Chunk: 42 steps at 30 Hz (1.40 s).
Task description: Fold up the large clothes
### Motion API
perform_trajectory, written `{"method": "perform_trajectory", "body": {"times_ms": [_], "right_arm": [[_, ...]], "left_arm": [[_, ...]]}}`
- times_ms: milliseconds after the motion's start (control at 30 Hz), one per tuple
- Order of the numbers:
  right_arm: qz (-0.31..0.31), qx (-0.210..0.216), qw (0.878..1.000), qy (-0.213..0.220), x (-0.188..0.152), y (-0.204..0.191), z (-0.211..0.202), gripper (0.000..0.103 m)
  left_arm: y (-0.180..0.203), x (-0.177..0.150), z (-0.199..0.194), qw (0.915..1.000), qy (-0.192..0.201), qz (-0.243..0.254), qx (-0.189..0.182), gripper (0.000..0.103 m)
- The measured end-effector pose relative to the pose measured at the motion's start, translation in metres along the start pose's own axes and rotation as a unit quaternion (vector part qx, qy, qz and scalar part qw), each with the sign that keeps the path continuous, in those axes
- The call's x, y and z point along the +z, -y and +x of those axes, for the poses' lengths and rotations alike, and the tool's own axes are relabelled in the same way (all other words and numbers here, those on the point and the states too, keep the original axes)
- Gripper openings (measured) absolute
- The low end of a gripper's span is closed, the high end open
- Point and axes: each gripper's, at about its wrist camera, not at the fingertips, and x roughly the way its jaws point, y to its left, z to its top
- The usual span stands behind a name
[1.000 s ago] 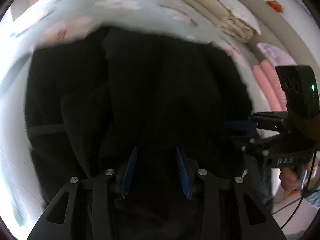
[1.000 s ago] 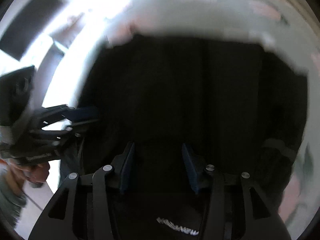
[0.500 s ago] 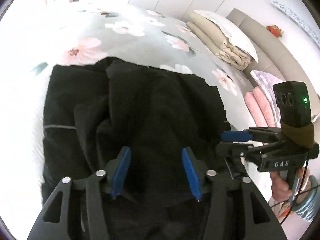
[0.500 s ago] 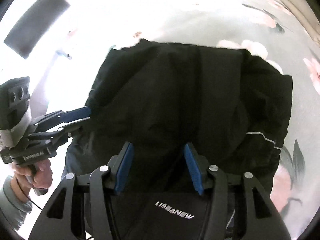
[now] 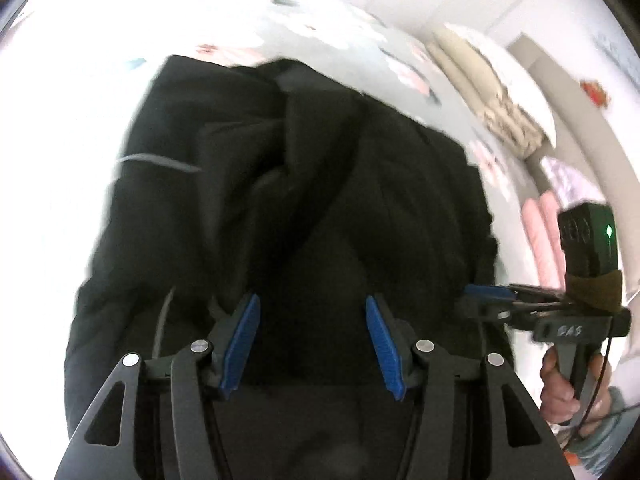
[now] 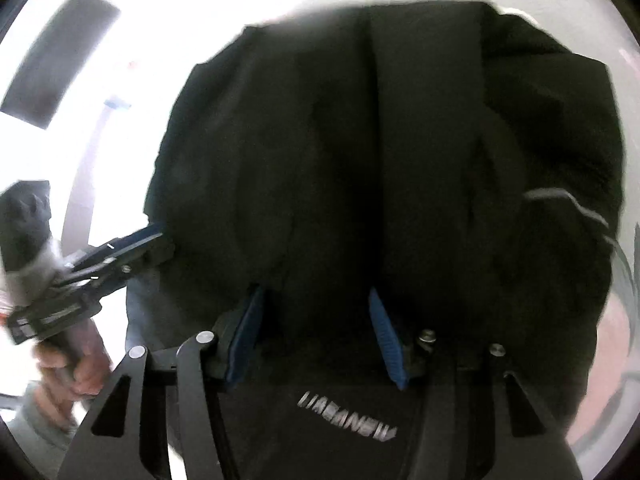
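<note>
Where bedspread (image 5: pixel 352 36) shows, black garment (image 5: pixel 304 184) lies matte, creased.

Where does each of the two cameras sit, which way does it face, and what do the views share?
Left wrist: sits on the left hand-held gripper, facing down along its open blue fingers at the black garment on the floral bedcover; the person's right hand shows.
Right wrist: sits on the right hand-held gripper, jaws open over the same garment's printed lettering; the left hand shows.
Shared: the garment, and each view shows the other gripper.
</note>
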Motion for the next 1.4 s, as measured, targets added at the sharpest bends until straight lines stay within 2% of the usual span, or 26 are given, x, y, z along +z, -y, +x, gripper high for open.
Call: {"method": "perform_trajectory", "body": {"times_ms": [67, 167, 333, 467, 600, 633, 700, 767, 867, 1067, 1233, 1333, 1400], "right_arm": [[0.009, 0.010, 1.000, 0.005, -0.021, 0.009, -0.024, 0.070], [0.038, 0.022, 0.999, -0.013, -0.062, 0.028, -0.038, 0.070], [0.100, 0.012, 0.994, -0.039, -0.129, 0.049, -0.049, 0.070], [0.139, -0.019, 0.989, -0.042, -0.171, 0.051, -0.046, 0.070], [0.168, -0.062, 0.983, -0.033, -0.209, 0.055, -0.060, 0.070], [0.175, -0.076, 0.981, -0.032, -0.216, 0.054, -0.063, 0.070], [0.189, -0.099, 0.977, -0.027, -0.230, 0.053, -0.066, 0.070], [0.214, -0.107, 0.971, -0.019, -0.243, 0.060, -0.078, 0.070], [0.231, -0.126, 0.965, -0.011, -0.258, 0.059, -0.070, 0.070], [0.240, -0.161, 0.957, -0.017, -0.288, 0.074, -0.074, 0.070], [0.265, -0.178, 0.948, 0.007, -0.310, 0.083, -0.077, 0.073], [0.292, -0.154, 0.944, 0.008, -0.328, 0.097, -0.073, 0.074], [0.292, -0.143, 0.946, -0.005, -0.336, 0.101, -0.064, 0.074]], "left_arm": [[-0.014, -0.015, -0.024, 0.9996, 0.003, -0.027, 0.012, 0.058], [-0.034, -0.040, -0.048, 0.9974, -0.004, -0.057, 0.045, 0.059], [-0.068, -0.085, -0.078, 0.9920, -0.025, -0.090, 0.085, 0.059], [-0.086, -0.116, -0.091, 0.9896, -0.042, -0.093, 0.102, 0.059], [-0.107, -0.145, -0.110, 0.9879, -0.056, -0.087, 0.116, 0.059], [-0.113, -0.151, -0.115, 0.9880, -0.058, -0.089, 0.112, 0.059], [-0.132, -0.168, -0.123, 0.9877, -0.080, -0.101, 0.089, 0.068], [-0.151, -0.185, -0.124, 0.9856, -0.105, -0.111, 0.073, 0.069], [-0.168, -0.204, -0.123, 0.9833, -0.124, -0.114, 0.071, 0.069], [-0.188, -0.231, -0.107, 0.9787, -0.144, -0.146, 0.016, 0.069], [-0.192, -0.238, -0.103, 0.9787, -0.141, -0.149, -0.011, 0.071], [-0.191, -0.233, -0.100, 0.9770, -0.140, -0.159, -0.024, 0.071], [-0.199, -0.233, -0.104, 0.9755, -0.140, -0.166, -0.035, 0.071]]}}
